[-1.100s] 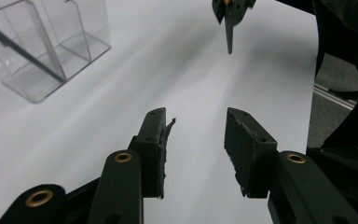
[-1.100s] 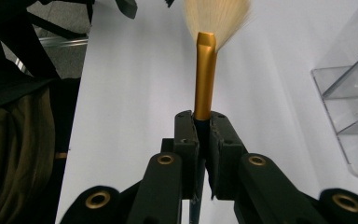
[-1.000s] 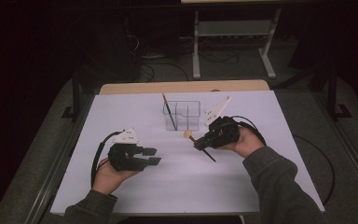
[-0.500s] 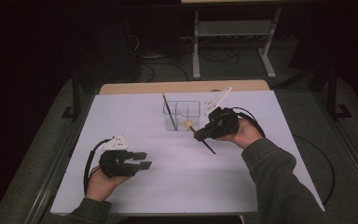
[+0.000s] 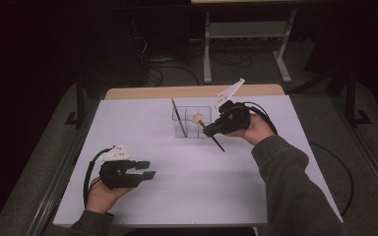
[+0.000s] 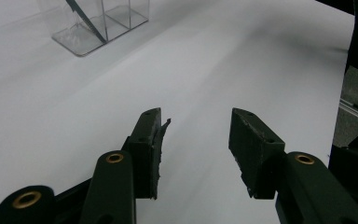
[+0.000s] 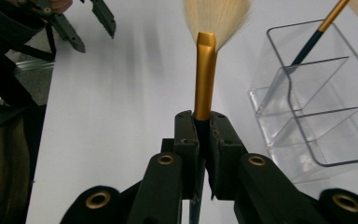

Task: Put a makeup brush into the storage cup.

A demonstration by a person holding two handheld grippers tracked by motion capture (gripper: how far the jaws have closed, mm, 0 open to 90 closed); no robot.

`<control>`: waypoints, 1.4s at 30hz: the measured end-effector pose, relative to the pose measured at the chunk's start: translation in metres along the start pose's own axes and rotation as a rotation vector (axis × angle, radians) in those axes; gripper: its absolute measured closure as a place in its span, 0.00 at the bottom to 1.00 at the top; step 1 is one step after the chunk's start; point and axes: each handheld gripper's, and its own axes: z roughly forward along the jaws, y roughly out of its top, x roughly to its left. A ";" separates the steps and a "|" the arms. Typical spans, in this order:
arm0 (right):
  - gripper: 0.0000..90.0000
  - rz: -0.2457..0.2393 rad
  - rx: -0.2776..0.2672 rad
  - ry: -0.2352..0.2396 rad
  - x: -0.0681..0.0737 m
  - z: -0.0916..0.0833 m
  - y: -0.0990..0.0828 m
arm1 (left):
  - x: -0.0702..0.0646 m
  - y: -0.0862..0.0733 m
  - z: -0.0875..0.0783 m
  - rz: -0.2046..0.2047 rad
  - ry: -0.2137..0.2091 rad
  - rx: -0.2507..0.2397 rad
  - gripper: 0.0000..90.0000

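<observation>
High view: the right tool (image 5: 210, 129) is raised beside the clear organiser (image 5: 192, 121) at the far middle of the bench (image 5: 275, 162), its jaws pinched on a makeup brush (image 5: 207, 132). The brush's pale bristle head lies over the organiser's right-hand part, and its dark handle slants down and toward the person, ending just above the white surface. A second brush (image 5: 178, 117) already leans in the organiser's left part. The left tool (image 5: 143, 169) rests low on the near left of the bench, well apart from the organiser, its jaws spread and holding nothing.

Right gripper view: the jaws close on the brush just below its gold ferrule (image 7: 205, 74), with the fanned bristles (image 7: 216, 21) pointing away from the camera. The organiser's dividers (image 7: 307, 116) stand to the right, and the second brush's handle (image 7: 314, 37) rises from the far compartment.

Left gripper view: both pads (image 6: 149, 154) stand wide apart over bare bench, with a corner of the organiser (image 6: 98, 28) in the distance.

Judged step: carrying the held brush to the organiser, placement not yet done. The next move likely calls for tilting the brush until its handle end points down, centring it over an empty compartment clear of the dividers, lowering it inside, then parting the jaws.
</observation>
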 end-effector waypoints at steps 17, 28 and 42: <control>0.92 0.028 0.005 -0.050 -0.020 -0.018 0.029 | 0.005 -0.001 -0.008 -0.015 0.006 -0.027 0.57; 0.92 0.030 -0.032 -0.081 -0.035 -0.021 0.048 | 0.006 -0.003 -0.008 -0.020 -0.001 -0.034 0.57; 0.92 0.061 -0.064 -0.138 -0.060 -0.015 0.069 | 0.008 -0.003 -0.010 -0.017 0.001 -0.028 0.56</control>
